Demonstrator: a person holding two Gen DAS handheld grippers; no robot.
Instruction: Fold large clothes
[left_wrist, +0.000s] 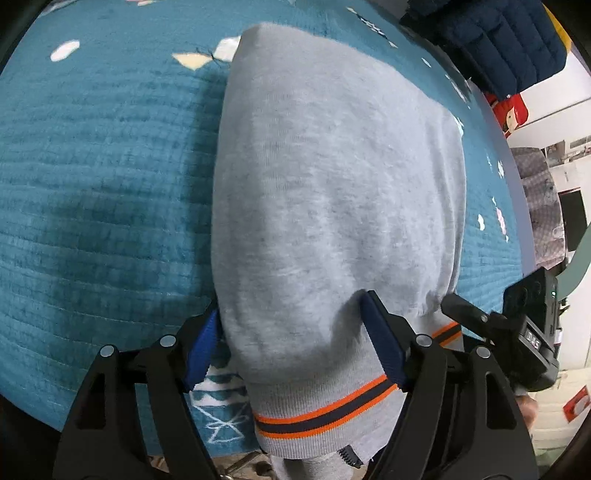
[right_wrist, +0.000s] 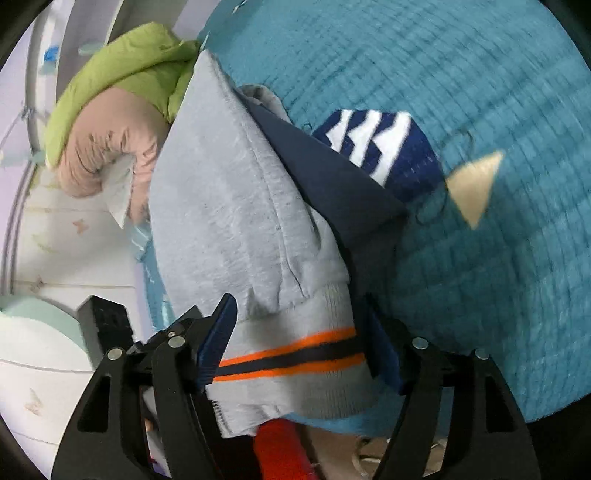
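A grey sweatshirt (left_wrist: 332, 184) with an orange and navy striped hem (left_wrist: 325, 413) lies on a teal bedspread (left_wrist: 103, 184). My left gripper (left_wrist: 291, 339) stands wide open around the hem end of the garment, one blue pad on each side. In the right wrist view the same sweatshirt (right_wrist: 221, 206) shows its navy lining (right_wrist: 332, 192) and striped hem (right_wrist: 288, 358). My right gripper (right_wrist: 299, 339) is open too, its jaws either side of the hem. The other gripper shows at the left wrist view's right edge (left_wrist: 517, 325).
A navy quilted jacket (left_wrist: 509, 40) lies at the far right of the bed. Green and pink padded clothes (right_wrist: 122, 110) lie at the bed's edge. A navy and white striped patch (right_wrist: 380, 144) shows on the bedspread (right_wrist: 480, 258). The bed's near edge runs just below both grippers.
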